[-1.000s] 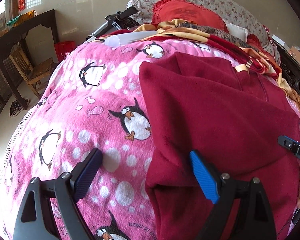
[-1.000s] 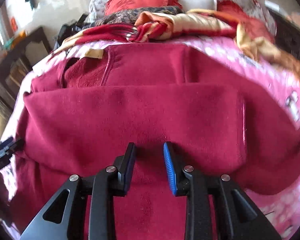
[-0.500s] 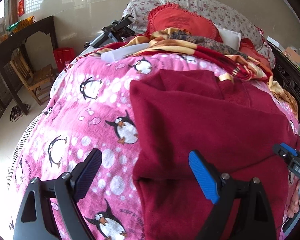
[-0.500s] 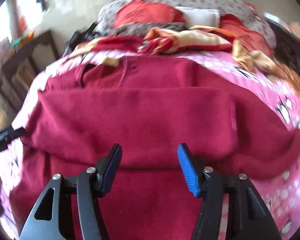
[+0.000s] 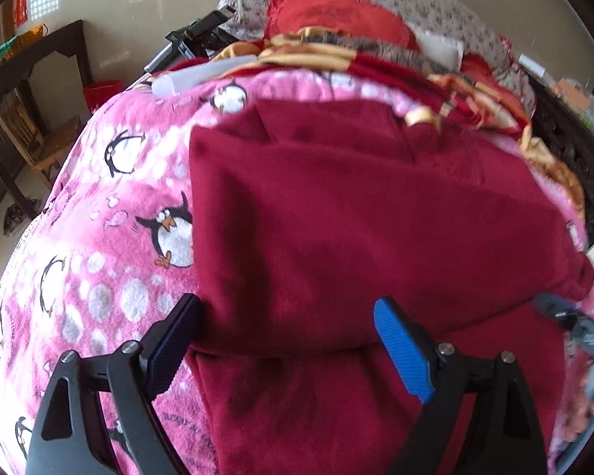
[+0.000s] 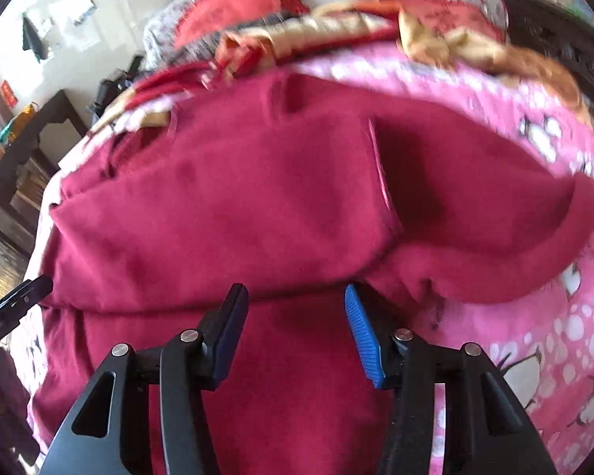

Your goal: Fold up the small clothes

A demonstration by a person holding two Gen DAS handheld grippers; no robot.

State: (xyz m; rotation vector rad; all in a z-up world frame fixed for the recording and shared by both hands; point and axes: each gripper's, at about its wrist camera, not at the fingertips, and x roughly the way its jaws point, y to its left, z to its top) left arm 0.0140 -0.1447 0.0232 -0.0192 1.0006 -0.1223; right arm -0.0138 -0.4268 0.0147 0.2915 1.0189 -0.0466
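Note:
A dark red fleece garment (image 5: 356, 206) lies on the pink penguin blanket (image 5: 111, 237), its far part folded toward me so that a doubled edge runs across just past both grippers. My left gripper (image 5: 287, 308) stands wide open over the garment's left edge, its pads touching nothing. In the right wrist view the garment (image 6: 237, 198) fills the middle. My right gripper (image 6: 294, 295) hovers over the lower layer, jaws apart and closing, with no cloth pinched between them. Each gripper shows blurred at the edge of the other's view.
Striped blankets (image 5: 376, 59) and red and floral pillows (image 5: 336, 12) pile up at the bed's far end. A white tube (image 5: 202, 77) and a black tripod (image 5: 194, 35) lie at the far left. A dark wooden table (image 5: 31, 59) and a chair (image 5: 47, 146) stand beyond the bed's left side.
My right gripper went from nearly shut on the folded fabric to open, letting it go. Both grippers drew back toward me and the right view swung leftwards. The left gripper stayed open.

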